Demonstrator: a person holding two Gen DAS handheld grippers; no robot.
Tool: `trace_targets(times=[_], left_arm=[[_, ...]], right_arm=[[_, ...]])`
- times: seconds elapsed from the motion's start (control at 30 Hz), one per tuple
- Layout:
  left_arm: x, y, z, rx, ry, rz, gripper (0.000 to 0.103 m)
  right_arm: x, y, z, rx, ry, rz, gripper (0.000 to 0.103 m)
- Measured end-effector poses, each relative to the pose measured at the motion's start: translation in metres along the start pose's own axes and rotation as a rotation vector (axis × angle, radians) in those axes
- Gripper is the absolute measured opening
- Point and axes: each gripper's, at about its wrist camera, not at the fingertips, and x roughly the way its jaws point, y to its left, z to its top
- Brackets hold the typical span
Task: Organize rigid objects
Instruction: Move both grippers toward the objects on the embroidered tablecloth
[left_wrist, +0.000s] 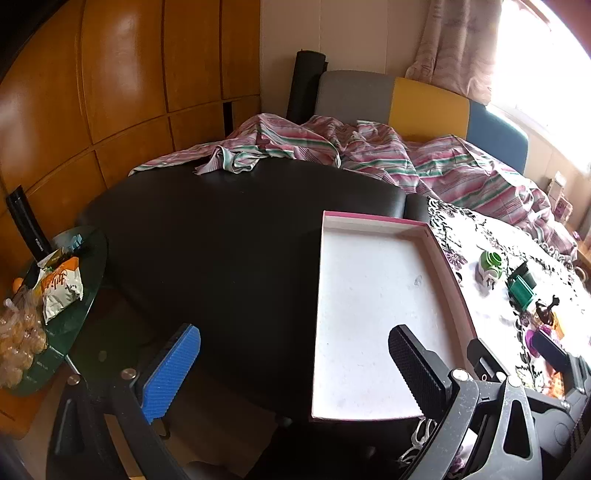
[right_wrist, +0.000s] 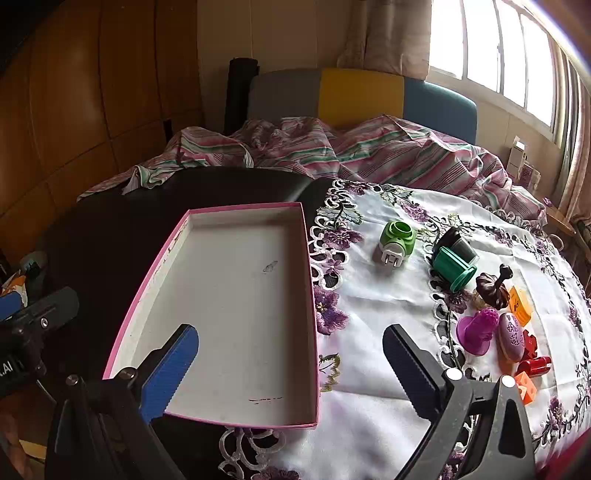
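Several hard, light plastic bits lie right of the box (right_wrist: 236, 295); both my grippers (left_wrist: 295, 373) (right_wrist: 291, 369) gape empty, and I'd pinch the green plug (right_wrist: 397, 242) across its body.

Pink-rimmed white box (right_wrist: 236, 295) on the black table (right_wrist: 110, 229), purple-flowered white cloth (right_wrist: 369, 369), green plug (right_wrist: 397, 240), pink-green striped sheet (right_wrist: 369, 151).

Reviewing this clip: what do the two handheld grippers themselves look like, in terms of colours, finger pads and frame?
Both look alike: the left gripper and right gripper each pair a blue ribbed pad with a black textured pad, on black frames with silver screws and triangular cut-outs. No cables or sleeves show.
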Motion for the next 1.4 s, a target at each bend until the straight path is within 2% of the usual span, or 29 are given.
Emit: trace_targets(times=[0.5, 0.83, 1.13, 1.4], left_arm=[[0.003, -0.010, -0.005, 0.045, 0.016, -0.018, 0.103], [0.004, -0.027, -0.005, 0.109, 0.016, -0.051, 0.103], [0.001, -0.063, -0.001, 0.207, 0.001, -0.125, 0.103], [-0.003, -0.106, 0.005, 0.313, -0.002, -0.226, 0.103]], right_arm=[[-0.003, -0.007, 0.004, -0.010, -0.008, -0.012, 0.102], [-0.001, -0.031, 0.014, 0.000, -0.008, -0.040, 0.102], [-0.003, -0.074, 0.028, 0.043, -0.013, -0.083, 0.102], [-0.006, -0.147, 0.053, 0.118, -0.047, -0.155, 0.103]])
